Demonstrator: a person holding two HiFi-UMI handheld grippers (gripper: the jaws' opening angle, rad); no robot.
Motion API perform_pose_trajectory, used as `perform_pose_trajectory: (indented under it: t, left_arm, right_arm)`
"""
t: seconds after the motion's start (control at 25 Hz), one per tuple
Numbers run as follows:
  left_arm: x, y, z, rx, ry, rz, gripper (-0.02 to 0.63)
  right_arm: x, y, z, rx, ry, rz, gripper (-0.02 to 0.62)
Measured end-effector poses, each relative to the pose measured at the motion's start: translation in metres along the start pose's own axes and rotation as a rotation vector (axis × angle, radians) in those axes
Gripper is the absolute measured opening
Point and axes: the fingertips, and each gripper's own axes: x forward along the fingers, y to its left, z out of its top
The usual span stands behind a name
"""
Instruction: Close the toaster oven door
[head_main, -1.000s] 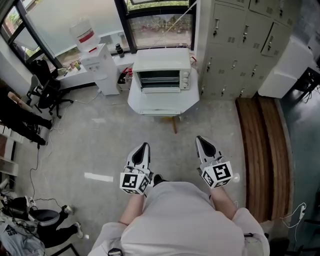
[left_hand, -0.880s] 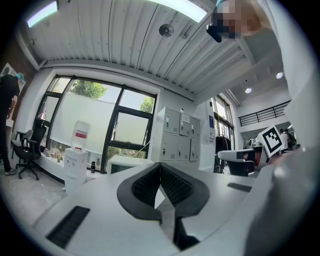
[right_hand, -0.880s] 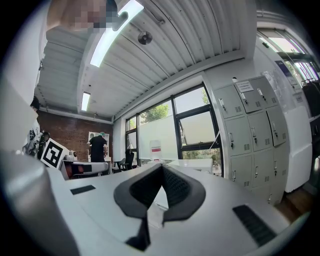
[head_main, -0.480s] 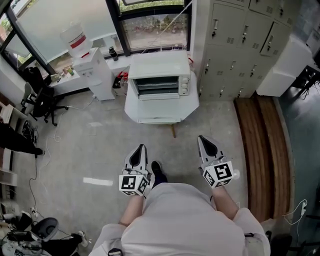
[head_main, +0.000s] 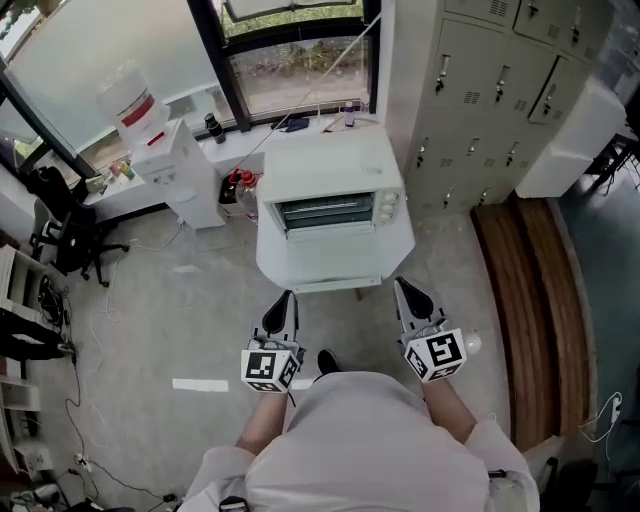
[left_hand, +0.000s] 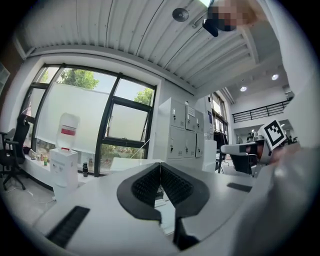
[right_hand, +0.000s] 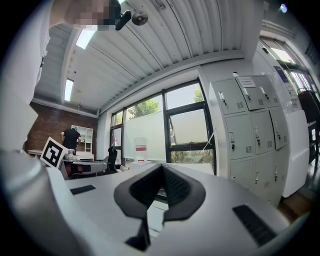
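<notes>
In the head view a white toaster oven (head_main: 327, 170) stands on a small white table (head_main: 400, 245) below a window. Its door (head_main: 335, 257) is folded down flat toward me, and the racks show in the open mouth. My left gripper (head_main: 281, 300) and right gripper (head_main: 405, 288) hover side by side just short of the table's near edge, touching nothing. In the left gripper view the left gripper (left_hand: 160, 167) has its ribbed pads pressed together with nothing between them. The right gripper (right_hand: 161, 170) looks the same in its own view.
A water dispenser (head_main: 165, 150) stands left of the table, with bottles (head_main: 213, 127) on the sill behind. Grey lockers (head_main: 490, 100) line the right wall, with a wooden strip (head_main: 520, 290) on the floor beside them. An office chair (head_main: 60, 210) is at the far left.
The oven and table have grown larger and come nearer in the head view as the person walked toward them. Both grippers stay shut and now reach the table's front edge.
</notes>
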Motion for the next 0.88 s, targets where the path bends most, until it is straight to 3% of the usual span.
perform_pose_trajectory:
  t: [0.44,0.88]
  left_arm:
    - [0.071,0.081,0.005,0.014,0.038,-0.129,0.021]
    - [0.098,0.083,0.003,0.002,0.039,-0.133,0.021]
  right_arm:
    - [0.099,-0.006,0.006,0.008,-0.007,-0.116,0.008]
    - [0.118,-0.02,0.008,-0.004,-0.001,-0.107,0.008]
